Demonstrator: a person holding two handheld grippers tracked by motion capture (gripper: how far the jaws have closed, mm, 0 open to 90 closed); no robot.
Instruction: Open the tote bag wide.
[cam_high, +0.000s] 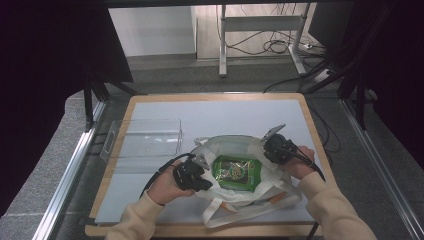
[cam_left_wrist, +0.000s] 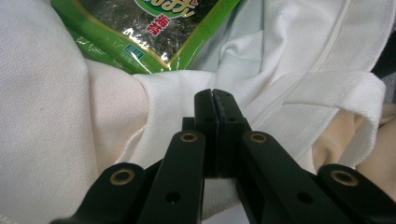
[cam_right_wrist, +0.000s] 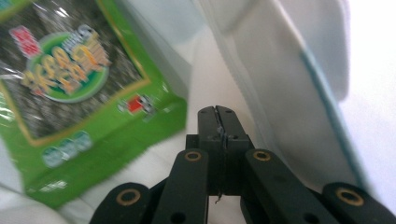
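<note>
So the bench (cam_high: 215, 107) is the biggest thing here, a pale top with a wooden edge, and both sets of tongs work over its near half. Next in size is a white cloth bag (cam_high: 240, 197) lying slumped open between the two tongs, its straps trailing toward the near edge. A clear plastic tray (cam_high: 145, 137) sits on the bench just beyond the left tongs, apart from the bag.

Inside the bag, right between the two tongs, lies a green snack packet (cam_high: 236, 172) (cam_left_wrist: 154, 28) (cam_right_wrist: 70, 102) with a dark printed panel, flat and face up.

The left tongs (cam_high: 202, 170) (cam_left_wrist: 214, 100) are at the bag's left rim, jaws fully together. In the left gripper view the tips sit right against a fold of the white fabric, with the packet just past them; can't tell for sure whether cloth is pinched between the tips.

The right tongs (cam_high: 272, 145) (cam_right_wrist: 218, 116) are at the bag's right rim, closed too, jaws meeting tip to tip. In the right gripper view the packet is just to their left, the bag's wall rising on their right, and it's all a bit blurry.
</note>
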